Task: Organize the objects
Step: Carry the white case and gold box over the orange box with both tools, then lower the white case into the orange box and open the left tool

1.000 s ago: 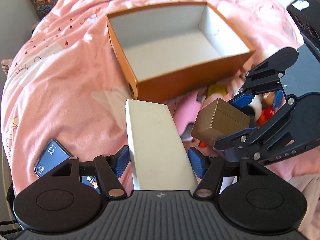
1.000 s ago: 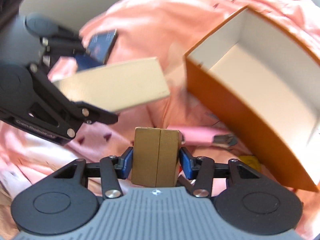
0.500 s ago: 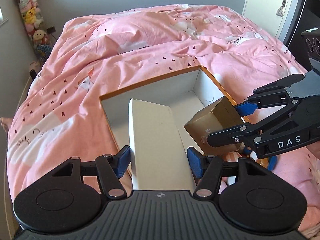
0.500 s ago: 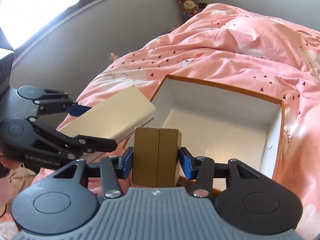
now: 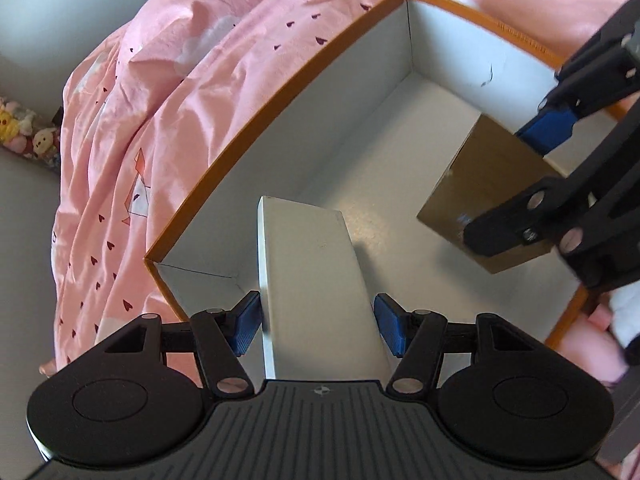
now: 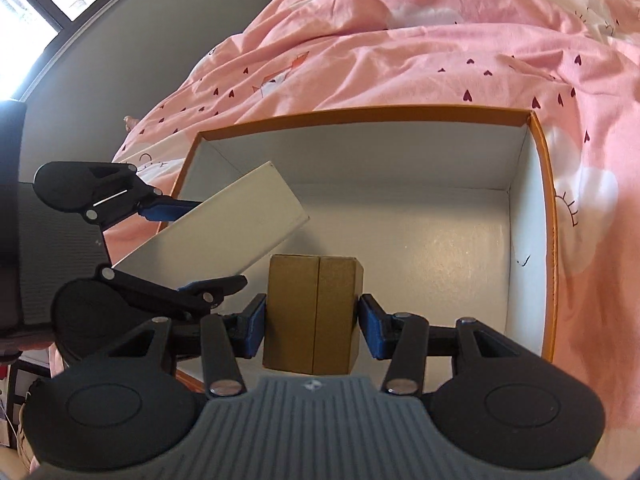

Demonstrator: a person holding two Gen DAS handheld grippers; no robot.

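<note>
Both grippers reach over the orange box [image 6: 552, 216] on the pink duvet [image 6: 440, 40]. The left gripper [image 5: 318, 322] has its fingers clamped on a long white box [image 5: 312, 280]; the right gripper [image 6: 310, 320] pinches a small brown carton [image 6: 314, 312]. Both are held above the bare white interior.

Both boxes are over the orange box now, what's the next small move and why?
Probably lower both a little, then release. The white box in the left hand-held gripper and the brown box in the right hand-held gripper hang above the orange box's bare floor.
</note>
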